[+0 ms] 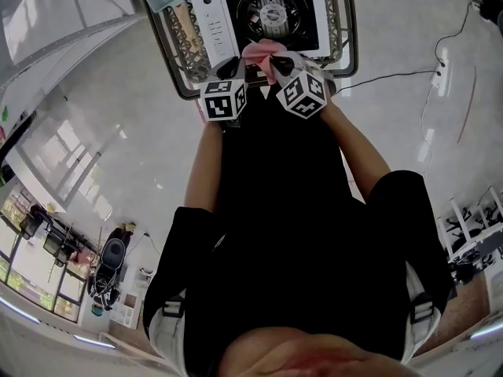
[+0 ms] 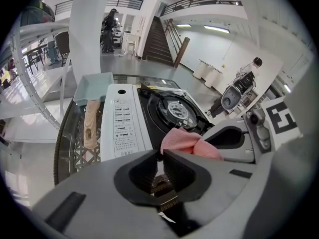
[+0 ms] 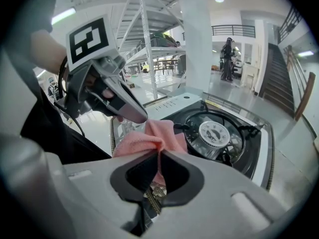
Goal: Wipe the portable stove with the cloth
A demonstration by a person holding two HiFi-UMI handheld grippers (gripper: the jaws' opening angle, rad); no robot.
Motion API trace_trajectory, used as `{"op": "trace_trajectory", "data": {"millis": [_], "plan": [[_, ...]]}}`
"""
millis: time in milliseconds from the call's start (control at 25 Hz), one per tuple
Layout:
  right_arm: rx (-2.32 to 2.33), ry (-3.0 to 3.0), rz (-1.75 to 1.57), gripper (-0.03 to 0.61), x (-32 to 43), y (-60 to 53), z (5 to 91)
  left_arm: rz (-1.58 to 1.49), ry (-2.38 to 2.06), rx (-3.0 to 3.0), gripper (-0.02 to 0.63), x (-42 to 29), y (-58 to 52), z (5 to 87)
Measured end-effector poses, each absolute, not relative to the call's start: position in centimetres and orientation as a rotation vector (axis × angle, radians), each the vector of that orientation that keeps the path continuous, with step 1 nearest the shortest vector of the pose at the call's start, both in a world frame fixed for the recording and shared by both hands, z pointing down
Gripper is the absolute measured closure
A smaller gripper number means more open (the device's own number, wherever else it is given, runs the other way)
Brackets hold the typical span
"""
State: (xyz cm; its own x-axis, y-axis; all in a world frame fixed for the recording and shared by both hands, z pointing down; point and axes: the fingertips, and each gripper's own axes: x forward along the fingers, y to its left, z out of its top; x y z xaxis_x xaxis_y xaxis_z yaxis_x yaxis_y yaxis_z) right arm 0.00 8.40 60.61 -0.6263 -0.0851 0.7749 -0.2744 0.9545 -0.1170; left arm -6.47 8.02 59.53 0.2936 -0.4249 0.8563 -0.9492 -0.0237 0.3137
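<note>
Right gripper view | right gripper (image 3: 159, 152) is pinching cloth (image 3: 145, 138) | left gripper (image 2: 160, 156) jaws sitting together, empty | likely next: pressing cloth onto portable stove (image 3: 219, 133)

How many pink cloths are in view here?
1. The pink cloth is pinched in the right gripper, at the near edge of the portable stove. No other one shows.

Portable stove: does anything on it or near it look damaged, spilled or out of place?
Nothing stands out. The portable stove looks whole, with no spill, its burner seated in the middle. The pink cloth bunched at its edge is held in the right gripper.
</note>
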Motion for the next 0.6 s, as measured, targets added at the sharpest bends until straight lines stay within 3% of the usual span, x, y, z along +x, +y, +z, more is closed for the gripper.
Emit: {"op": "trace_trajectory", "data": {"millis": [600], "plan": [[0.261,-2.385,0.195,0.561,-5.3,7.2,55.4,0.655,-1.379,1.604,0.583,-9.8,8.7,58.4]]}}
